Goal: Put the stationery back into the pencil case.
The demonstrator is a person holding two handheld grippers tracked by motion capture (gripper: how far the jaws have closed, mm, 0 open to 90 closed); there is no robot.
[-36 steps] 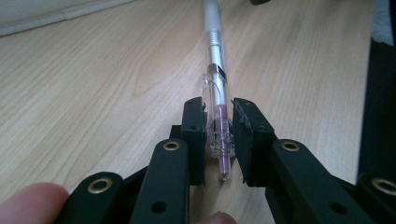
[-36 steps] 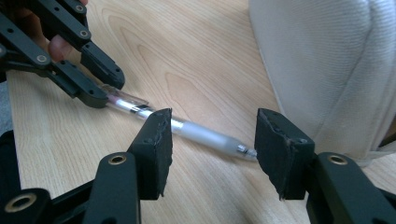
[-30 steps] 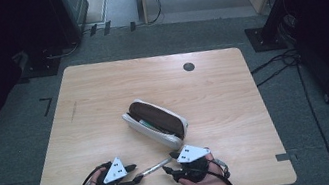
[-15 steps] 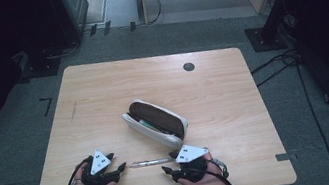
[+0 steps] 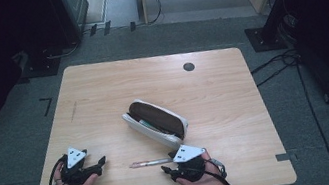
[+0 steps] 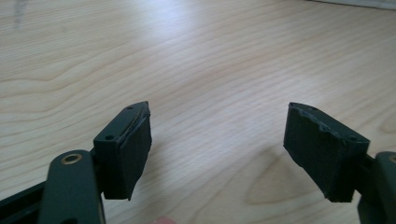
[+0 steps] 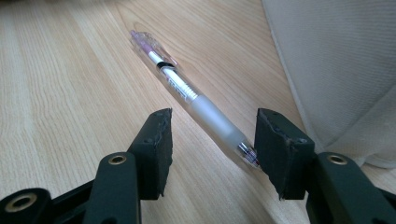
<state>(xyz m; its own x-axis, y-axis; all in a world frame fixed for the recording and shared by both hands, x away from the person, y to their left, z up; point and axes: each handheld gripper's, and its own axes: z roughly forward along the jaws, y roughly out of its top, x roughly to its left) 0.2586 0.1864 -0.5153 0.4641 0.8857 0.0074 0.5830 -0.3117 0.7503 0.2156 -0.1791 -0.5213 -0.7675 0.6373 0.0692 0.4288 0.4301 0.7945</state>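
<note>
Wood-grain table [image 5: 101,93] is sitting on grey carpet with dark stands around it, seen from the high view; a white pencil case [image 5: 155,120] is lying open near the middle, and a pen [image 5: 150,163] is lying flat on the near side, between the two hands. Left gripper [image 5: 99,162] is sitting well off to the left of the pen; right gripper [image 5: 167,169] is parked at the pen's right end, just near the case.

Left gripper view next: jaws are standing wide apart over bare wood, nothing between them; they've just been opening, so that one's released.

Right gripper view: the pen [image 7: 191,98] is running away from the camera, clear barrel with a frosted rubbery grip sleeve, tip end lying between the jaws; it's touching or almost touching the right pad [image 7: 278,149], while the left pad is standing clear, so I'm reading it as loosely straddling, not clenched. White fabric of the case [image 7: 336,70] is looming on the right.

Handling-wise I'm guessing the pen's light, stiff, and rolly on smooth wood; the hard barrel looks slippery, so I'd be pinching across that frosted sleeve.
</note>
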